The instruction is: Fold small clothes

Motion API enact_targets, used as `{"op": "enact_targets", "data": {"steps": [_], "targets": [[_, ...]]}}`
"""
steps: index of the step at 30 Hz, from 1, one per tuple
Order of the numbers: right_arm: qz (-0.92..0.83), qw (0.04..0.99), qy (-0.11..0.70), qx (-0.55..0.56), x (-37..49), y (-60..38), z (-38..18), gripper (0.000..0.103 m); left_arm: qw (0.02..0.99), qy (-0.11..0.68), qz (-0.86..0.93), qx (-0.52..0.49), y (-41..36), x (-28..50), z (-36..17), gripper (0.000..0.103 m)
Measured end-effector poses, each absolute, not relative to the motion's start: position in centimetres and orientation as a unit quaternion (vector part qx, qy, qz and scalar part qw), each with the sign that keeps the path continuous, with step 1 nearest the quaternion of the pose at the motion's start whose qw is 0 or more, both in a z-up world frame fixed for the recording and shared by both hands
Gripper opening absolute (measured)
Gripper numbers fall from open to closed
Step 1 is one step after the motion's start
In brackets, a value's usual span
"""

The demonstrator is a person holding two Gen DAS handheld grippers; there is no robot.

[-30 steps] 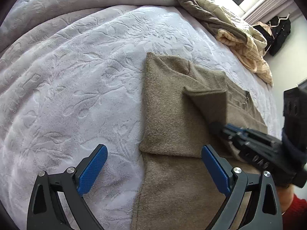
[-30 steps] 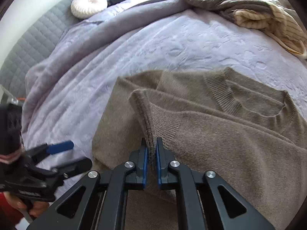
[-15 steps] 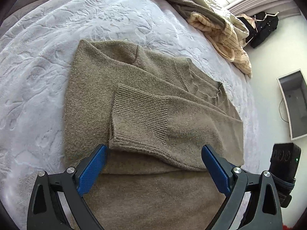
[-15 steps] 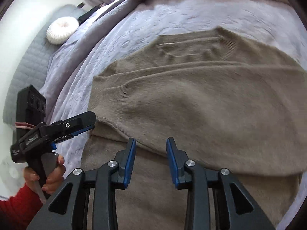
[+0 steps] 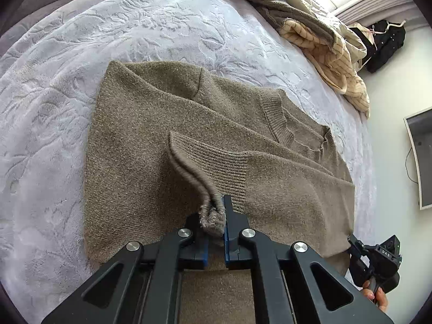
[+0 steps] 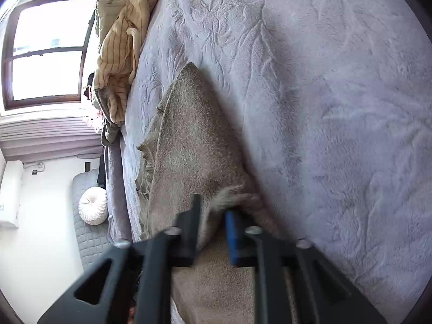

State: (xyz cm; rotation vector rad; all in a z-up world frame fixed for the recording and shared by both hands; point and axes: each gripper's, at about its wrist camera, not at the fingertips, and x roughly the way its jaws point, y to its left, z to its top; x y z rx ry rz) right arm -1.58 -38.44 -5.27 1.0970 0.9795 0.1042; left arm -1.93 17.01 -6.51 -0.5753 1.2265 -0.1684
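A brown knit sweater [image 5: 151, 140] lies flat on the lilac bedspread [image 5: 54, 108], one sleeve folded across its body. My left gripper [image 5: 216, 216] is shut on the ribbed cuff [image 5: 189, 167] of that sleeve, and the cuff's edge curls up between the pads. In the left wrist view my right gripper [image 5: 353, 243] sits at the sweater's right side edge, held by a hand. Its own view is rolled sideways and blurred. There the right gripper [image 6: 213, 216] is shut on a raised fold of the sweater [image 6: 189, 140].
A heap of beige striped and olive clothes [image 5: 324, 35] lies at the bed's far side, below a window [image 6: 46, 54]. A round white cushion [image 6: 93, 209] leans on the quilted headboard. A screen [image 5: 421, 156] hangs on the wall beyond the bed.
My left gripper went from wide open to shut on the sleeve cuff. My right gripper released the sleeve, swung to the sweater's right edge, rolled sideways and closed on the fabric there.
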Motion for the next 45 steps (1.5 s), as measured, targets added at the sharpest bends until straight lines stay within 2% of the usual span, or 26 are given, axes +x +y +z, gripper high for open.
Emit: {"op": "enact_targets", "data": {"steps": [4, 9, 15, 16, 18, 19, 20, 21, 23, 25, 26, 33, 34, 35, 36, 40, 45], "targets": [[0.071, 0.776, 0.448, 0.439, -1.1, -38.4, -3.4, 0.006, 0.791, 0.552, -0.083, -0.249, 16.7, -2.7, -5.7, 0.008], [0.073, 0.772, 0.486, 0.403, 0.3, -38.9, -6.2, 0.006, 0.785, 0.566, -0.085, -0.235, 16.5, -3.2, -7.2, 0.008], [0.086, 0.760, 0.491, 0.418, -1.0, -39.6, -6.3, 0.009, 0.789, 0.571, -0.052, -0.223, 19.2, -4.6, -6.7, 0.009], [0.088, 0.761, 0.495, 0.409, -1.3, -39.5, -5.8, 0.013, 0.790, 0.574, -0.038, -0.213, 19.5, -4.8, -6.5, 0.015], [0.095, 0.772, 0.497, 0.385, -2.2, -39.4, -4.3, 0.025, 0.796, 0.577, -0.005, -0.182, 20.0, -5.1, -5.9, 0.017], [0.095, 0.778, 0.494, 0.376, -2.8, -39.7, -3.5, 0.040, 0.798, 0.578, -0.001, -0.170, 20.0, -5.2, -5.6, 0.017], [0.092, 0.786, 0.488, 0.369, -3.1, -40.1, -2.9, 0.051, 0.798, 0.581, 0.000, -0.160, 19.9, -5.2, -5.4, 0.017], [0.088, 0.792, 0.480, 0.365, -3.3, -40.6, -2.5, 0.051, 0.797, 0.585, -0.001, -0.151, 19.9, -5.3, -5.2, 0.017], [0.077, 0.791, 0.475, 0.378, -2.9, -41.8, -2.7, 0.051, 0.797, 0.589, -0.005, -0.137, 19.4, -5.3, -5.0, 0.021], [0.081, 0.777, 0.473, 0.408, -1.8, -42.7, -3.9, 0.051, 0.801, 0.585, -0.006, -0.126, 18.7, -5.3, -4.6, 0.081], [0.085, 0.769, 0.476, 0.418, -1.2, -42.8, -4.5, 0.051, 0.810, 0.574, -0.001, -0.121, 18.4, -5.5, -4.1, 0.085], [0.104, 0.750, 0.458, 0.466, 3.3, -43.4, -6.2, 0.049, 0.831, 0.547, -0.014, -0.103, 16.1, -3.7, -2.3, 0.085], [0.103, 0.741, 0.463, 0.475, 4.0, -43.5, -6.7, 0.043, 0.830, 0.549, -0.015, -0.101, 15.5, -2.9, -2.6, 0.085], [0.093, 0.734, 0.476, 0.476, 4.6, -43.4, -7.1, 0.012, 0.828, 0.552, -0.017, -0.096, 15.0, -2.4, -3.0, 0.085], [0.086, 0.733, 0.485, 0.469, 5.0, -43.2, -7.1, 0.007, 0.826, 0.557, -0.017, -0.088, 14.3, -2.0, -3.6, 0.085], [0.086, 0.807, 0.470, 0.347, 5.4, -41.3, -2.7, 0.007, 0.824, 0.565, -0.012, -0.041, 12.7, -1.7, -5.6, 0.085], [0.055, 0.800, 0.507, 0.316, 6.3, -42.1, -4.7, 0.007, 0.821, 0.569, -0.010, -0.036, 12.7, -2.1, -6.7, 0.085]]}}
